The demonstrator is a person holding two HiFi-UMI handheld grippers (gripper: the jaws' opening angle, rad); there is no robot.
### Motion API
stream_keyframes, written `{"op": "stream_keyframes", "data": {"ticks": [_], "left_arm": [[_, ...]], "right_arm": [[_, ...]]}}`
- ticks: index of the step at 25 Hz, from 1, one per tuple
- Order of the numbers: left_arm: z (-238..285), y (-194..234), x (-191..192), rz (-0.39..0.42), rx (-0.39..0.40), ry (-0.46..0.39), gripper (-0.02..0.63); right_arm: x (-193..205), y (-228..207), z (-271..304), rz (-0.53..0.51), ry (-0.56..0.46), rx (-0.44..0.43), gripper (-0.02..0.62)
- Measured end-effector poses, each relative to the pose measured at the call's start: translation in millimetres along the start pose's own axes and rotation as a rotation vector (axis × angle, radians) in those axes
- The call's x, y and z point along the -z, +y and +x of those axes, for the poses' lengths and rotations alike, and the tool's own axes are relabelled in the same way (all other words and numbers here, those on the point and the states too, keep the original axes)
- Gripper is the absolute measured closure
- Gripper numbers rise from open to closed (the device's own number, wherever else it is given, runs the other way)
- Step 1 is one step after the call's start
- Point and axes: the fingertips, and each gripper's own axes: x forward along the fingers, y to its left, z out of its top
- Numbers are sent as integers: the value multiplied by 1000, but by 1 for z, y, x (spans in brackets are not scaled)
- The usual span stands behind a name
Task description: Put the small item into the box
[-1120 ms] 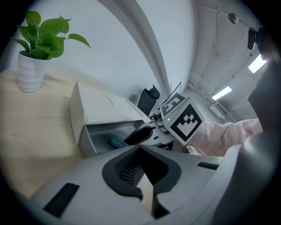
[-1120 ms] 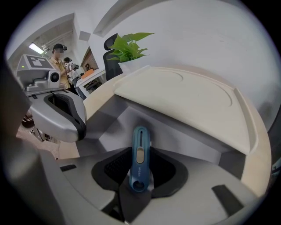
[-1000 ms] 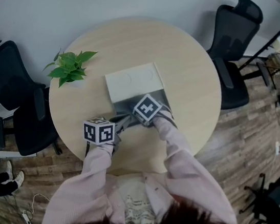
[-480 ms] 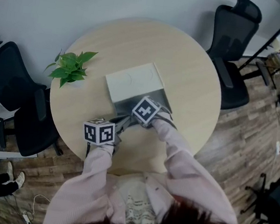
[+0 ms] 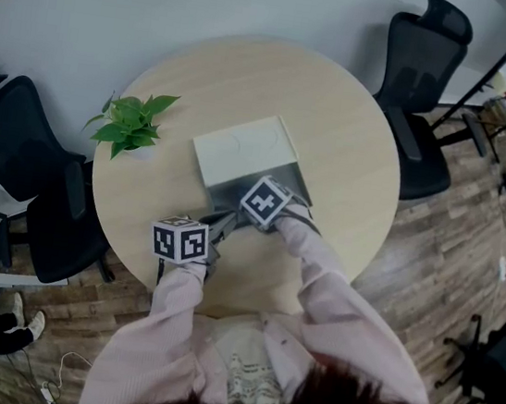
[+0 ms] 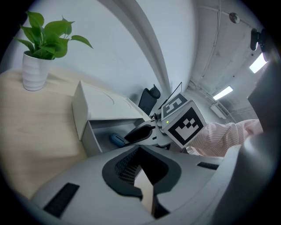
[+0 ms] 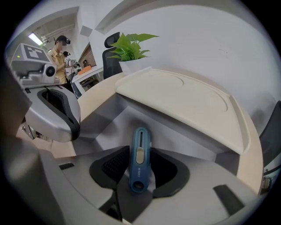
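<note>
Jaws on our right gripper (image 7: 139, 173) have just been opening and stand apart, the blue cutter (image 7: 139, 154) loose between them inside the box (image 7: 193, 140). We should lift straight up without nudging it; our left gripper (image 6: 142, 186) hangs empty, jaws slightly apart.

dim, flat head view; both gripper views fisheye-bent, with dark vignetted corners

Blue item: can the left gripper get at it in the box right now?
Probably not. The right gripper hangs over the blue item, its jaws just opened either side of it. The open side of the box faces the left gripper, though.
</note>
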Motion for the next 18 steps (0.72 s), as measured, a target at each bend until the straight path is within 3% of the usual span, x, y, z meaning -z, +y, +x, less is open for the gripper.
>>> {"op": "stream_keyframes", "data": {"ticks": [4,9,14,18], "left_arm": [[-1,-1,1,1,5,2,597],[-1,-2,0,6,14,-1,597],[-3,-4,-1,21,24,-10,597],[-6,-6,-2,31,29,-12,597]], "right_arm": [[0,-1,-4,21,-11,6,417],[-26,18,-13,48,-169,-94,419],[-29,17,-34,81,-256,-70,480],[-32,14,-48,106,-347,-40,491]]}}
